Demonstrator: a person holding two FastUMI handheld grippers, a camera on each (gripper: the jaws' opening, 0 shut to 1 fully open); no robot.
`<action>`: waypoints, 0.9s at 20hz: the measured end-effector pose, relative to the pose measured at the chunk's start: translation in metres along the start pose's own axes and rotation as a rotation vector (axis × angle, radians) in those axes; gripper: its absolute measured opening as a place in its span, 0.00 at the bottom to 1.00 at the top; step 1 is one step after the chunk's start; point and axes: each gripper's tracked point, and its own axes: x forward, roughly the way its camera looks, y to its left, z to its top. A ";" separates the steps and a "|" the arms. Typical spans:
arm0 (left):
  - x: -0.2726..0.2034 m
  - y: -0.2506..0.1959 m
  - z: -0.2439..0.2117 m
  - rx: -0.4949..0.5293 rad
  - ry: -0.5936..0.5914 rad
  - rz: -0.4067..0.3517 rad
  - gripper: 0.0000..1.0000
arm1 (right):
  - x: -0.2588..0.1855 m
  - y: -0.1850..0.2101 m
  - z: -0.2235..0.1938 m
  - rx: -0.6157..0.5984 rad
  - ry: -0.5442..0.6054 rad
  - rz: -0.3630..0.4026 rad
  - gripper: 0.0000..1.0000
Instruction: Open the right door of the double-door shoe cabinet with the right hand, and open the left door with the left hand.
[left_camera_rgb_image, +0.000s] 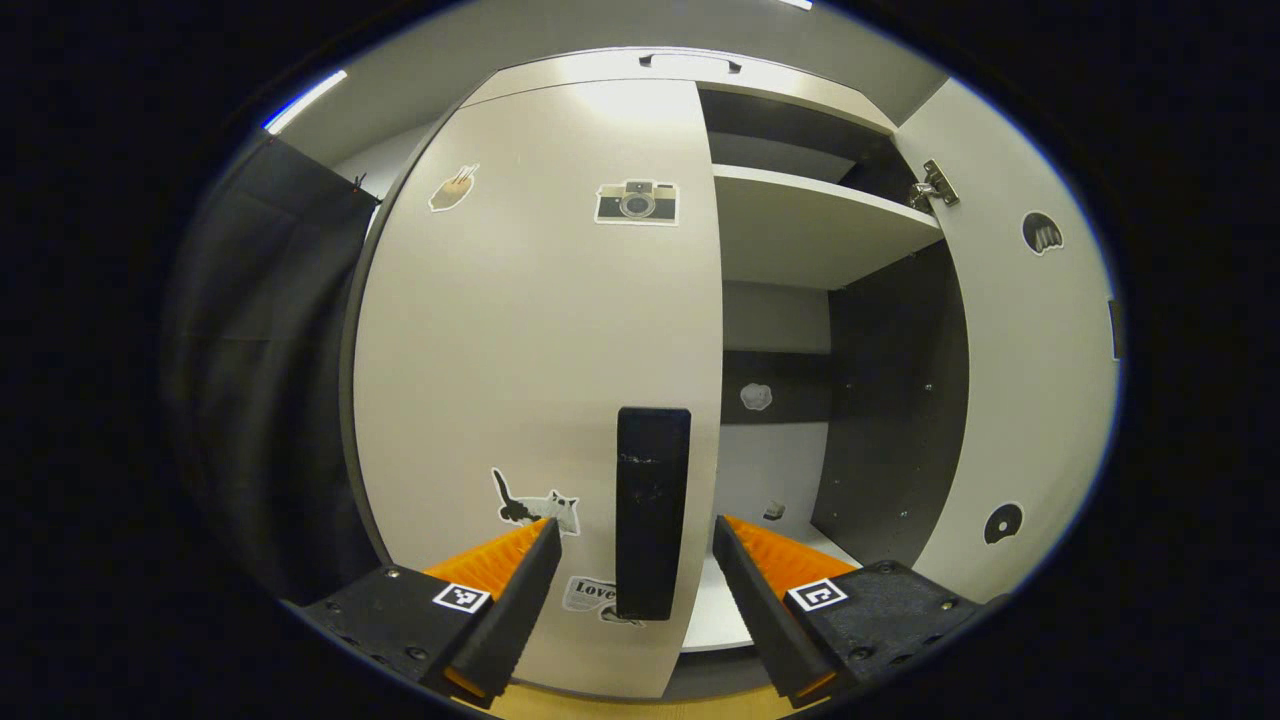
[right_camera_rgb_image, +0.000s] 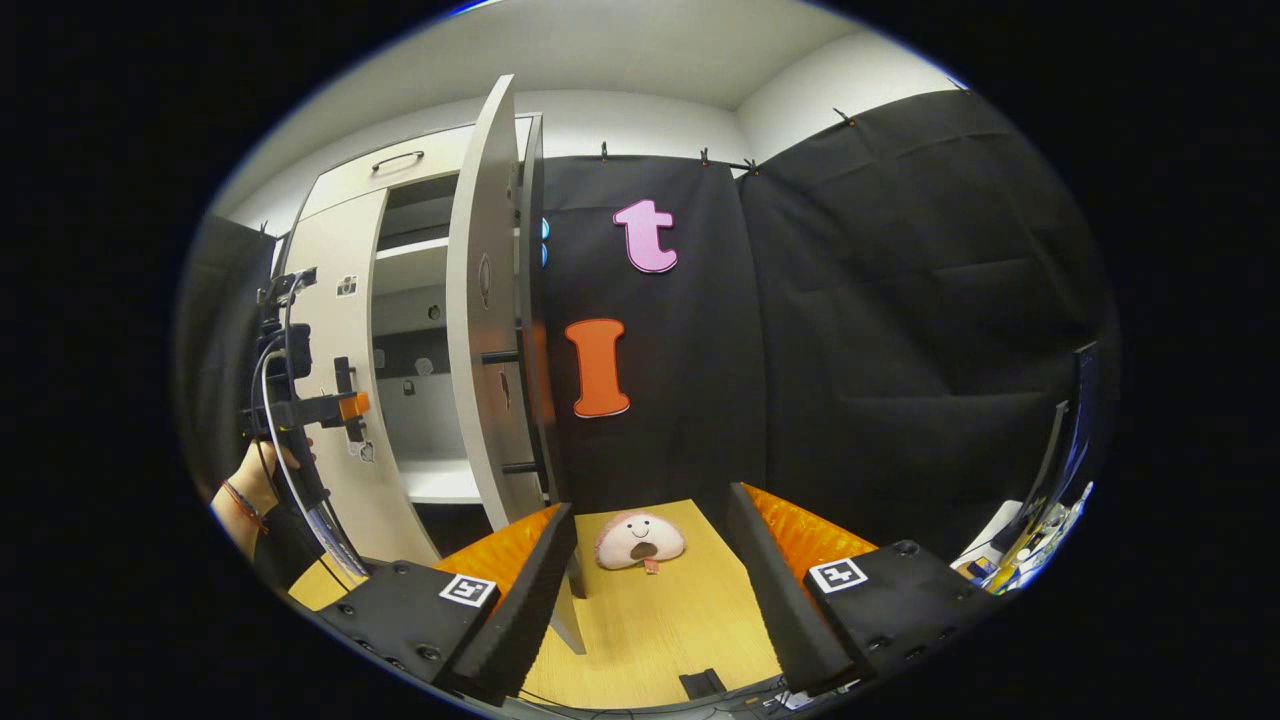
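Right door already swung open, at 3 o'clock in left gripper view; shelves bare inside. Left door closed, its black handle at 6 o'clock, between the fingers of the open left gripper, not yet pinched. Remaining: grip, pull.

Right gripper view adds: right gripper open and empty, a plush toy on the floor, left gripper and hand at 9 o'clock.

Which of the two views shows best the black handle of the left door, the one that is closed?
The left gripper view: the black handle stands large and upright on the left door, between the open fingers of the left gripper. In the right gripper view it is small and far off, beside that gripper.
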 end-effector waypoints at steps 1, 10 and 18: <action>0.002 -0.001 0.000 0.001 0.001 -0.005 0.90 | 0.000 0.000 0.000 0.000 -0.001 0.001 0.98; 0.009 -0.003 -0.020 -0.050 0.052 -0.027 0.36 | -0.001 0.006 -0.001 -0.019 -0.001 0.004 0.98; 0.000 -0.003 -0.022 -0.010 0.055 -0.082 0.19 | -0.008 0.002 0.004 -0.014 -0.019 -0.028 0.98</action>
